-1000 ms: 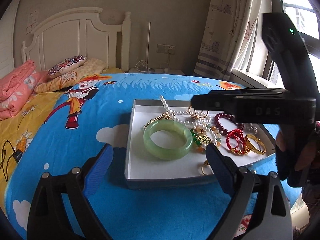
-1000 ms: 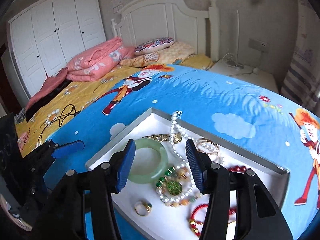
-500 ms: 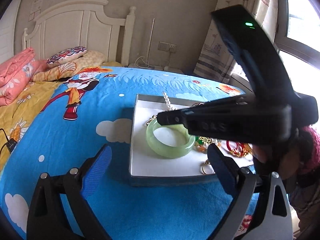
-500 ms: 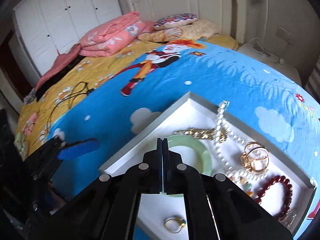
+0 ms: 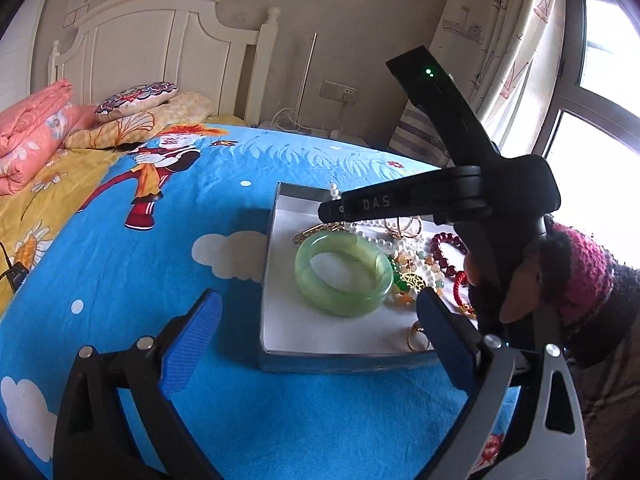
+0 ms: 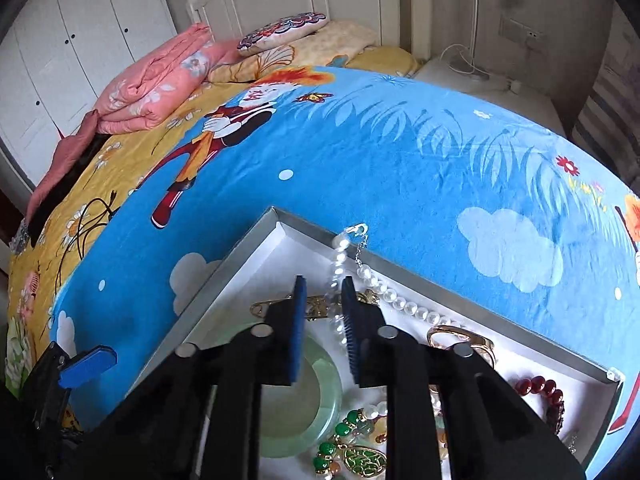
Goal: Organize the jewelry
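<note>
Almost nothing is sorted yet, as far as I can judge: every piece lies heaped in the shallow white tray [image 5: 340, 340] on the bed [image 5: 200, 272]. The green bangle [image 5: 344, 274] sits in the tray's middle, the pearl necklace [image 6: 394, 298] trails over the tray's far rim, the dark red bead bracelet [image 5: 446, 250] and gold rings [image 6: 460, 338] crowd the tray's window side, and a small ring [image 5: 416, 340] rests by the near wall.

My right jaws [image 6: 324, 324] stand a narrow slit apart over the pearl strand and the gold clasp [image 6: 316, 306], pinching nothing that I can see. My left jaws [image 5: 320, 320] are spread wide and empty, just short of the tray's near wall.

A second ago my right jaws gaped over the bangle; they snapped fully together, have just been parting slightly, and have dropped toward the tray's far corner. My left jaws have barely shifted.
</note>
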`<state>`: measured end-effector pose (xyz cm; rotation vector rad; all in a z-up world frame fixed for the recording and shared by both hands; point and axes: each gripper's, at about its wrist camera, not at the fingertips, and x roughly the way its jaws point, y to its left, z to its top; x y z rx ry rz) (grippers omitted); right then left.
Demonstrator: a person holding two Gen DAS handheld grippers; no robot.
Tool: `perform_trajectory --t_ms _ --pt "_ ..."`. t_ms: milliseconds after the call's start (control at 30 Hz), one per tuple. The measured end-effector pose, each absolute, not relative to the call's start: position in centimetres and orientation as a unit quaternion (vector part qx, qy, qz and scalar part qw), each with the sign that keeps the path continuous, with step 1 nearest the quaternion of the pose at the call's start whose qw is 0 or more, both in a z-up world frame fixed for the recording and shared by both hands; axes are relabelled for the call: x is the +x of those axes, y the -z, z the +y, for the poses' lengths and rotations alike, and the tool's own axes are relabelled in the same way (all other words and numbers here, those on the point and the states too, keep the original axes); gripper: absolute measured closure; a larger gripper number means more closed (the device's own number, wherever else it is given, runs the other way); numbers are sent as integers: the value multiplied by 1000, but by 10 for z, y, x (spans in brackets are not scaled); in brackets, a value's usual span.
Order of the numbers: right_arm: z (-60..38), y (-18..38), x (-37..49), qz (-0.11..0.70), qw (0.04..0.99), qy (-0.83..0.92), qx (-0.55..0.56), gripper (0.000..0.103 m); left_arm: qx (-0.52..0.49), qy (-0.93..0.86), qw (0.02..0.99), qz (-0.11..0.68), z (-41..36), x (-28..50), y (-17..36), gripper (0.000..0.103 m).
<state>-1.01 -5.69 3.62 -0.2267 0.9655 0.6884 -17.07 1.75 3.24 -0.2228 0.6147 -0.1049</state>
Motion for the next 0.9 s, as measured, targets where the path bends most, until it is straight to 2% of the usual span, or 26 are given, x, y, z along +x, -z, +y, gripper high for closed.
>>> perform_trajectory --t_ms 200,233,267,333,533,733,800,867,900 --pt "-66 -59 -56 430 806 -386 -127 92 -117 50 945 300 20 -170 -32 6" --pt "-70 -62 -60 424 810 -382 -133 86 -117 51 946 299 20 -170 -32 6" --pt "-77 -66 -64 417 816 -379 -132 54 -117 50 946 299 20 -170 -32 6" --pt "-98 -76 -74 388 835 -371 -123 22 -118 51 946 299 20 -170 -32 6" --pt "-193 -89 -114 333 880 -330 -75 28 -125 55 943 303 21 -169 -31 3" --pt "-269 -60 -158 336 890 -305 -40 28 -117 69 938 319 16 -165 -26 3" --pt "-276 -48 -167 349 888 -297 -46 32 -115 73 937 321 16 -164 -26 3" --pt "-277 -38 -171 359 881 -303 -46 43 -117 74 936 323 17 -162 -25 3" --pt "-273 -35 -173 359 881 -304 -54 45 -119 75 936 324 16 -162 -24 3"
